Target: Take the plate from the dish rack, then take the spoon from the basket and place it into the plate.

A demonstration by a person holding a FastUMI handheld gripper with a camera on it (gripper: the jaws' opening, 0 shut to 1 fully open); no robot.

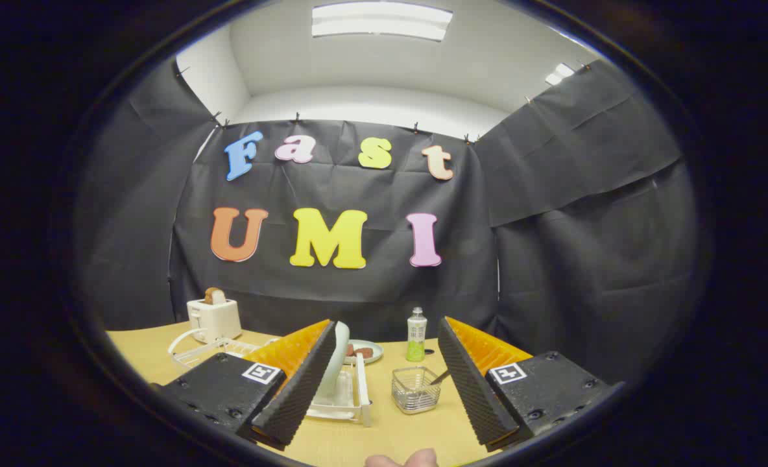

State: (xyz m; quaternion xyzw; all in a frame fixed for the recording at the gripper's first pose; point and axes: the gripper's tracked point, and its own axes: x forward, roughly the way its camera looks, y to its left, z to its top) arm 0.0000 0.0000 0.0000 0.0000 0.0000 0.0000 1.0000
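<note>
A pale plate stands on edge in a white dish rack on the wooden table, just beside my left finger and partly hidden by it. A small wire basket sits between the fingers, nearer the right one, with a spoon handle sticking out of it toward the right. My gripper is open and wide, holding nothing, its fingers raised above the table short of the rack and basket.
A white toaster with a slice of bread stands at the back left, a wire rack in front of it. A small plate with food and a green bottle stand behind the rack. A person's fingertips show at the near table edge.
</note>
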